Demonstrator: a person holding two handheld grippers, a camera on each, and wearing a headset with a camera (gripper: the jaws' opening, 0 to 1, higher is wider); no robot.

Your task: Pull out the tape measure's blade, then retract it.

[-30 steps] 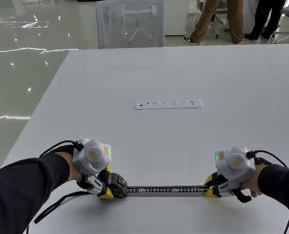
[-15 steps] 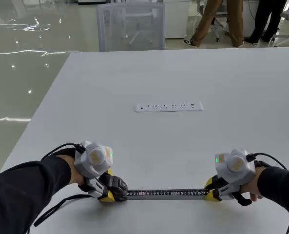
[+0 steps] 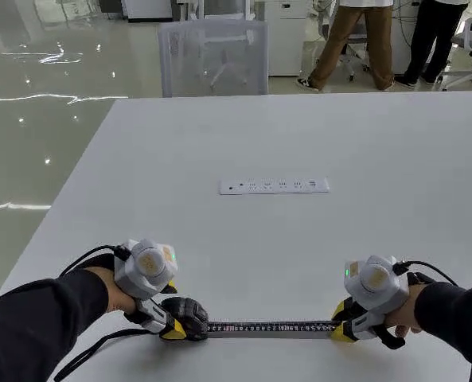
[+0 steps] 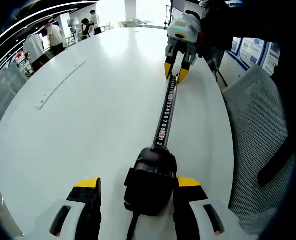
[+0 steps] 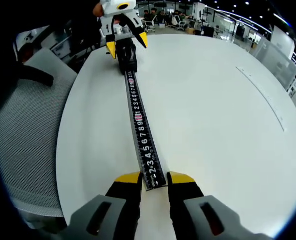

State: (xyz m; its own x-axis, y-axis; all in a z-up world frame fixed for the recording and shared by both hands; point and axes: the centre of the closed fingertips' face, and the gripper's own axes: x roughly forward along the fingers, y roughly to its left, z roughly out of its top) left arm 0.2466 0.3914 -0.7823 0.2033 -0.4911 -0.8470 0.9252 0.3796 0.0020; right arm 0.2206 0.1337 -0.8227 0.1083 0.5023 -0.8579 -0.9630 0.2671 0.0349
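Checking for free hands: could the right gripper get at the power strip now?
Probably not yet. The right gripper has its jaws shut on the blade tip, stretched from the tape measure in the left gripper. The table between it and the power strip looks bare.

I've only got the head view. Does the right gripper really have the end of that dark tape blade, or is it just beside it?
Observer: In the right gripper view the end of the dark, white-numbered blade sits between the right gripper's yellow-tipped jaws, both tips against its edges.
Operator: And the left one on the case?
Observer: The left gripper view shows the black tape measure case between the left gripper's jaws, touching one; white tabletop shows beside the other, so I can't confirm a clamp.
Operator: Which end has the low numbers?
Observer: The right gripper's end; the numerals climb toward the case.
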